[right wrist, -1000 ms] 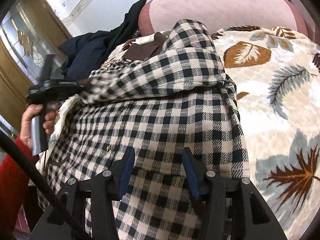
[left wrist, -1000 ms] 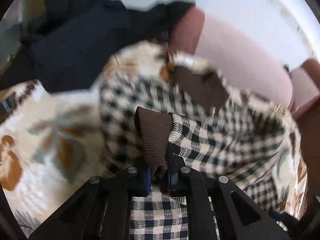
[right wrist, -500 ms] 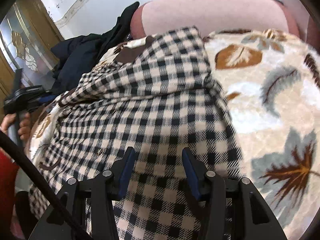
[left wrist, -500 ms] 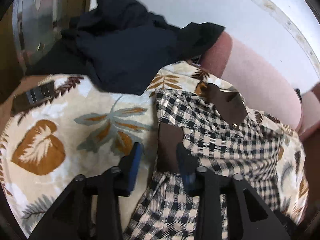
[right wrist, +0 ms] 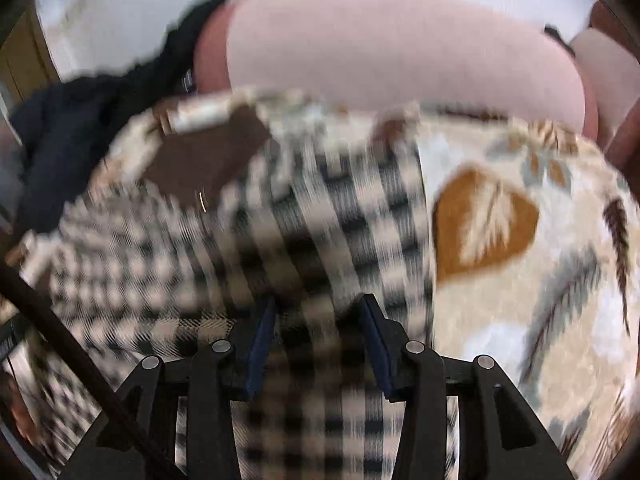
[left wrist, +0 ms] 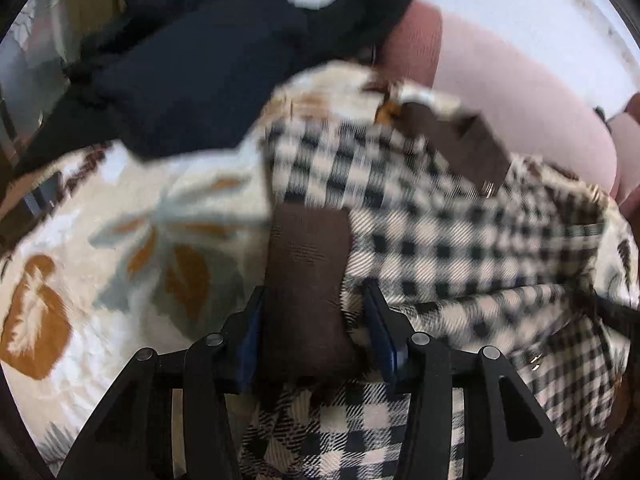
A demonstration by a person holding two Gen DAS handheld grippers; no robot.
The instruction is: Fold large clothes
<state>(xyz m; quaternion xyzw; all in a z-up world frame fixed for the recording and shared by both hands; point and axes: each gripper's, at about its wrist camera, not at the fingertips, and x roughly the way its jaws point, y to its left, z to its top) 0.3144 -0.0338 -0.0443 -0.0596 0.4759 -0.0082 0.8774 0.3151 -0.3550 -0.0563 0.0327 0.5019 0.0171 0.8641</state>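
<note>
Your left gripper (left wrist: 314, 320) stands with jaws apart around the brown cuff (left wrist: 308, 272) of the checked shirt (left wrist: 440, 240), which lies spread on the leaf-print blanket (left wrist: 120, 280). Close squarely on the cuff before lifting. Your right gripper (right wrist: 316, 336) is likewise released, with checked cloth between its fingers. A dark garment (left wrist: 180, 80) heaped beside the shirt crowds the fold; the pink cushion (right wrist: 380, 48) lies behind it.

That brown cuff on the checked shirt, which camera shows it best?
The left wrist view. There the brown cuff fills the middle of the picture, lying between the open left gripper fingers, with its weave visible. In the right wrist view I cannot pick the cuff out: the checked shirt is smeared by motion blur.
</note>
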